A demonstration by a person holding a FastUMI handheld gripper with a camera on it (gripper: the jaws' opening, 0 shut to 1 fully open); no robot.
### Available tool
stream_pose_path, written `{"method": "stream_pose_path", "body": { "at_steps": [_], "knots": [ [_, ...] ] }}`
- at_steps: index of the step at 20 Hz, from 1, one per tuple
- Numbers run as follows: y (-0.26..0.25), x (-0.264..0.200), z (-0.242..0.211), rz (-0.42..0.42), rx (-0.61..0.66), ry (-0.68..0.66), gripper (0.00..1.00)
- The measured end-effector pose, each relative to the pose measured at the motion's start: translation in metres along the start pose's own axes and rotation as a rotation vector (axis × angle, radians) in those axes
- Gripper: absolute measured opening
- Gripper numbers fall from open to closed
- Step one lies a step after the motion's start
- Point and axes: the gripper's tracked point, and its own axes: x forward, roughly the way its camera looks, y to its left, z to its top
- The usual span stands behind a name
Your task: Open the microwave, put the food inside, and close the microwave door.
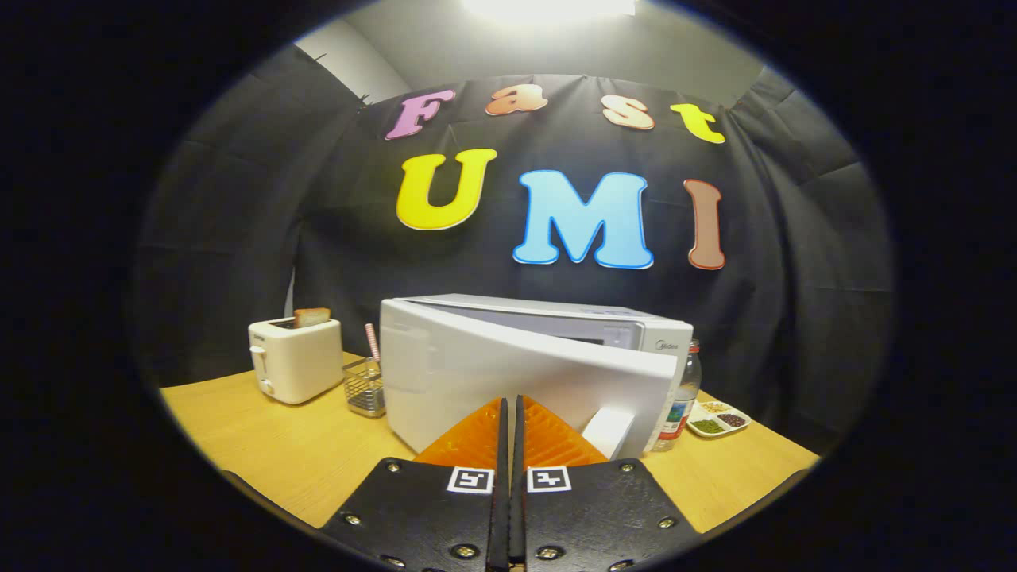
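The claw (509, 409) is built from two mirrored halves that meet along a thin straight seam running up its middle. Each half begins as a broad flat plate with a matte, slightly grained finish, cut with slanted outer edges so the pair widens toward the camera. Round metal screws dot the plates: one near each upper outer corner, one lower on each slanted edge, and more along the near edge beside the seam. A small square tag with a blocky black-and-white pattern sits on each plate right next to the seam. Ahead of the tags, the fingers (475, 438) taper to a shared point, their surfaces ribbed with fine parallel ridges.
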Motion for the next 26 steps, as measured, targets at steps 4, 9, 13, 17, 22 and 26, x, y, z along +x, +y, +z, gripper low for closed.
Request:
{"method": "stream_pose_path", "body": {
  "at_steps": [4, 9, 13, 17, 22, 26],
  "knots": [
    [-0.035, 0.036, 0.006, -0.078, -0.002, -0.004, 0.01],
    [-0.058, 0.076, 0.002, -0.139, 0.004, 0.018, 0.01],
    [-0.068, 0.103, -0.008, -0.174, 0.002, 0.041, 0.01],
    [-0.076, 0.133, -0.009, -0.195, 0.017, 0.052, 0.01],
    [-0.074, 0.133, -0.011, -0.214, 0.015, 0.096, 0.02],
    [-0.078, 0.108, 0.009, -0.179, 0.112, 0.138, 0.02]
  ]
}}
